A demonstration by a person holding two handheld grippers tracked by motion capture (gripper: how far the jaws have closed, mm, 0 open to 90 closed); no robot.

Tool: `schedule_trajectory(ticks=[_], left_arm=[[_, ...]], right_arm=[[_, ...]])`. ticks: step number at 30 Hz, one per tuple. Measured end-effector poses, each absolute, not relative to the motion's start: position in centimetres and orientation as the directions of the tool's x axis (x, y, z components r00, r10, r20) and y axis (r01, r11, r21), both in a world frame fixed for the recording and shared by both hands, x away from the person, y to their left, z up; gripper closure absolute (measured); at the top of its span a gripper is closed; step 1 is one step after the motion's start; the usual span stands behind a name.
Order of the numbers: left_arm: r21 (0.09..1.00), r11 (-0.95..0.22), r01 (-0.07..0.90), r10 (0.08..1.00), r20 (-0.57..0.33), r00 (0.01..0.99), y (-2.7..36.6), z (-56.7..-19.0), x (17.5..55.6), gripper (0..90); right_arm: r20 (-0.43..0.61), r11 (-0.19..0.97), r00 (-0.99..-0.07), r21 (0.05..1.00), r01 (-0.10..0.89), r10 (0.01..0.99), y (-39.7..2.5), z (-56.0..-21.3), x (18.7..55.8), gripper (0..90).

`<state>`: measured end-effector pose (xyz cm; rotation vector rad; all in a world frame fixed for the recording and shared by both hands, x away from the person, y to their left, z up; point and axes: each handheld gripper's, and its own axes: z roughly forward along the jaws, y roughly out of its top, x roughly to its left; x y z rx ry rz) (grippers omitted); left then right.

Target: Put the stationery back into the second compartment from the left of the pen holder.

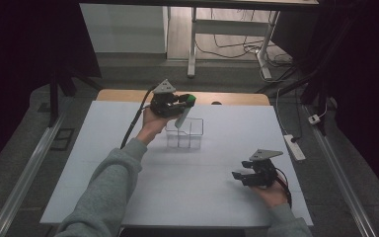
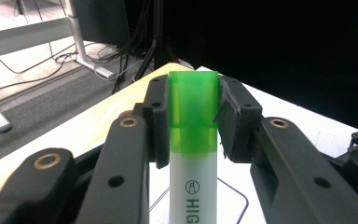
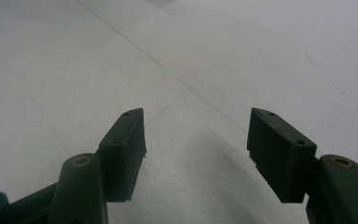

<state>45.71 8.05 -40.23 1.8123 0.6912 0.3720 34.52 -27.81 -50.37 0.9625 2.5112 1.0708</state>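
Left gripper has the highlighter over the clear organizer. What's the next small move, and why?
Probably lower the left gripper a little: its jaws clamp the highlighter by the green cap, and the white body already tilts down into the clear organizer. Release once it is seated. The right gripper waits open, apart.

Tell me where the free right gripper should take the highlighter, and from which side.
Probably the white barrel: the left gripper is shut on the highlighter at its green cap, and the lower end dips into the clear organizer. The open right gripper should come from its own side, jaws across the slanted barrel, above the rim.
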Motion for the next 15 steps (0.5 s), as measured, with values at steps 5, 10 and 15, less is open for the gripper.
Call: schedule_trajectory(ticks=[5, 10, 15], left_arm=[[0.935, -0.229, 0.272, 0.614, -0.079, 0.786, 7.4, -40.4, 46.1, 66.2], [0.936, -0.232, 0.265, 0.603, -0.076, 0.794, 6.8, -40.6, 46.4, 66.2], [0.933, -0.236, 0.272, 0.603, -0.079, 0.794, 6.7, -40.9, 46.7, 66.1]], right_arm=[[0.030, 0.514, -0.752, 0.712, 0.478, 0.658, -27.8, -50.4, 34.5, 37.2], [0.036, 0.515, -0.752, 0.707, 0.485, 0.659, -27.9, -50.5, 34.6, 37.0], [0.035, 0.516, -0.751, 0.705, 0.486, 0.660, -27.9, -50.6, 34.6, 37.0]])
